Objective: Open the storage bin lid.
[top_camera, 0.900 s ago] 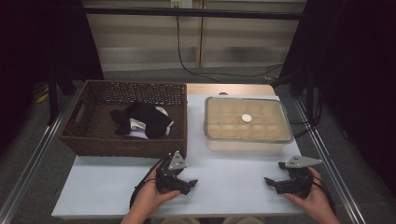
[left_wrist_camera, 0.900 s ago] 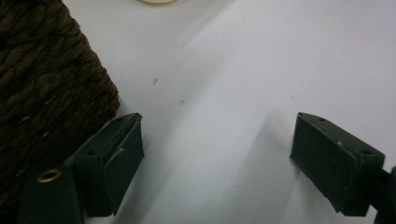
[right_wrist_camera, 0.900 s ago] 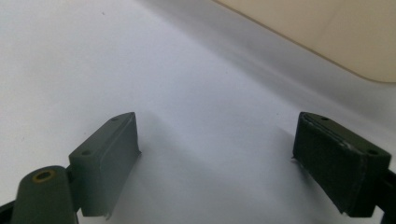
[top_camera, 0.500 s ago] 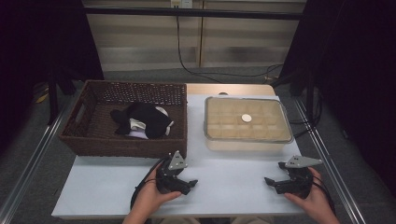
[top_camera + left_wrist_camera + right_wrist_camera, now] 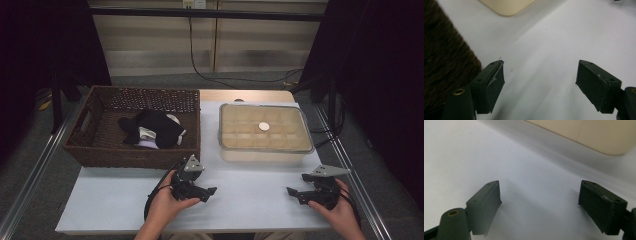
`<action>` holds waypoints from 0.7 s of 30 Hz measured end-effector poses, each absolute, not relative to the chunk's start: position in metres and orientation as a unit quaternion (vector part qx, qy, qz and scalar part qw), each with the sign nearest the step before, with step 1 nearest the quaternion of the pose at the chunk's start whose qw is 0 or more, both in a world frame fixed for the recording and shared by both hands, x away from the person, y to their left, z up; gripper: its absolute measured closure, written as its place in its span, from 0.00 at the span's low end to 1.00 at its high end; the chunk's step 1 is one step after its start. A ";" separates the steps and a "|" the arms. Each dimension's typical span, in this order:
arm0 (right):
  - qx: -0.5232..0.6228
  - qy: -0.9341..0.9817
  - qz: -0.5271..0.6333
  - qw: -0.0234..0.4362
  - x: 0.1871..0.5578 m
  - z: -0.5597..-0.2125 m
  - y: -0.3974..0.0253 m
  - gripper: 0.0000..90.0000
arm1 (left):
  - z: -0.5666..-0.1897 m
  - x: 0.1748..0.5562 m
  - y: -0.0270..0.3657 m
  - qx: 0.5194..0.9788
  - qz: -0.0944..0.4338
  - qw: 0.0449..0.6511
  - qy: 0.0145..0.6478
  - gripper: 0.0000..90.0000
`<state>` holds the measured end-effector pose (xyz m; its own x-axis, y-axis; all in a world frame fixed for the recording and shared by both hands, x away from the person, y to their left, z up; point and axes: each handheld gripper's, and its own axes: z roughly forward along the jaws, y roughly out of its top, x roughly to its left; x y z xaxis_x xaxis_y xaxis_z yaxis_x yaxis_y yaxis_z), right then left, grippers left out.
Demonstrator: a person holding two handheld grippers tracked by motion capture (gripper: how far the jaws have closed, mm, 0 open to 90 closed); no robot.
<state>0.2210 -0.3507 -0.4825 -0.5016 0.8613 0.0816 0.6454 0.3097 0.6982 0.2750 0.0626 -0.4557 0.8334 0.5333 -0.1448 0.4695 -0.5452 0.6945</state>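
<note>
Waiting near the table's (image 5: 250, 200) front edge, both grippers hold nothing; the left gripper (image 5: 207, 191) sits just in front of the basket (image 5: 87, 142), jaws spread wide over bare white; the right gripper (image 5: 295, 192) rests in front of the lidded box (image 5: 265, 150), jaws parted too; dark clothes (image 5: 150, 127) lie in the basket, untouched; by the look of it, all the work is still to do.

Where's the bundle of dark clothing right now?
In the high view, the bundle of dark clothing lies inside the wicker basket on the table's left side, left of the lidded plastic box.
</note>
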 end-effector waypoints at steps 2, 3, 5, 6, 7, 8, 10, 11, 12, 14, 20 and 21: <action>0.485 0.787 0.347 0.155 0.221 -0.481 -0.356 0.21 | -0.451 0.277 0.057 0.879 0.044 0.380 0.284 0.25; 0.490 0.785 0.347 0.153 0.220 -0.480 -0.358 0.21 | -0.448 0.279 0.054 0.881 0.041 0.378 0.281 0.25; 0.494 0.784 0.343 0.153 0.218 -0.478 -0.360 0.21 | -0.444 0.283 0.050 0.880 0.041 0.376 0.287 0.25; 0.493 0.784 0.344 0.156 0.217 -0.478 -0.361 0.21 | -0.442 0.285 0.048 0.879 0.038 0.379 0.286 0.25; 0.495 0.783 0.344 0.157 0.216 -0.476 -0.361 0.21 | -0.440 0.287 0.046 0.882 0.037 0.375 0.285 0.25; 0.494 0.783 0.344 0.156 0.216 -0.476 -0.362 0.21 | -0.438 0.288 0.044 0.883 0.040 0.371 0.285 0.25; 0.494 0.782 0.348 0.153 0.217 -0.474 -0.363 0.21 | -0.433 0.291 0.039 0.885 0.044 0.364 0.288 0.25; 0.497 0.778 0.353 0.151 0.218 -0.472 -0.363 0.21 | -0.430 0.293 0.036 0.884 0.044 0.366 0.288 0.25; 0.499 0.776 0.356 0.148 0.219 -0.471 -0.363 0.21 | -0.427 0.294 0.034 0.885 0.045 0.362 0.289 0.25; 0.500 0.776 0.355 0.149 0.221 -0.470 -0.363 0.21 | -0.425 0.296 0.032 0.884 0.042 0.363 0.291 0.25; 0.501 0.772 0.360 0.154 0.227 -0.453 -0.363 0.21 | -0.417 0.303 0.029 0.882 0.008 0.341 0.324 0.31; 0.501 0.772 0.360 0.153 0.228 -0.450 -0.363 0.21 | -0.417 0.303 0.029 0.882 0.008 0.341 0.324 0.29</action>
